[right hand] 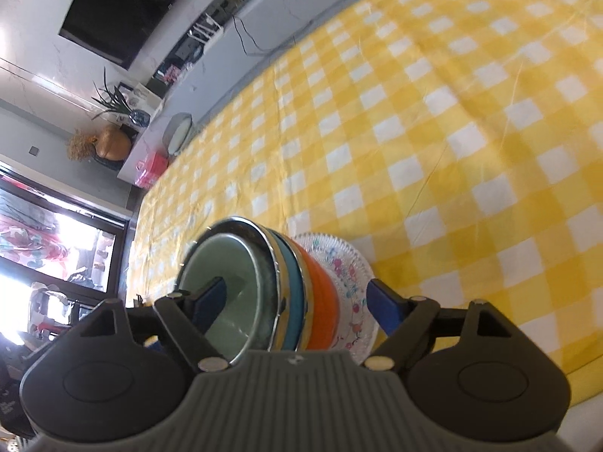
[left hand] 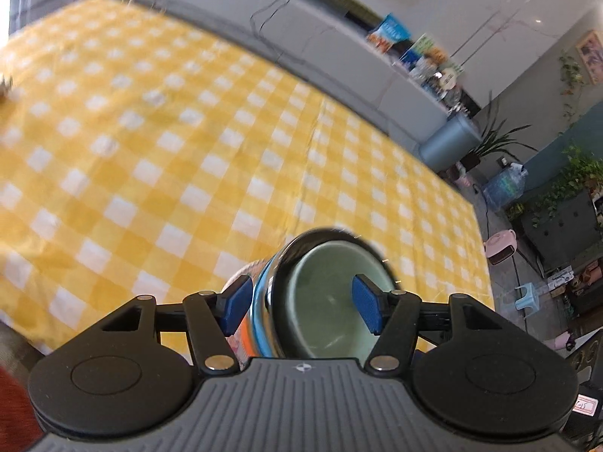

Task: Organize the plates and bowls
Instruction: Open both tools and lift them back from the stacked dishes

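A nested stack of dishes sits between both grippers: a pale green bowl (left hand: 324,301) inside a metal bowl (left hand: 290,248), then blue (left hand: 260,312) and orange (left hand: 245,339) bowls. In the right wrist view the same green bowl (right hand: 226,263), blue bowl (right hand: 294,282) and orange bowl (right hand: 320,290) rest on a patterned glass plate (right hand: 354,282). My left gripper (left hand: 301,305) is shut on the stack, one pad inside the green bowl, one under it. My right gripper (right hand: 297,301) grips it the same way from the other side. The stack appears tilted.
A yellow-and-white checked tablecloth (left hand: 169,132) covers the table. A grey counter (left hand: 320,37) with packets stands beyond the far edge. A round mirror (right hand: 177,132) and a pink box (right hand: 150,169) sit past the table edge.
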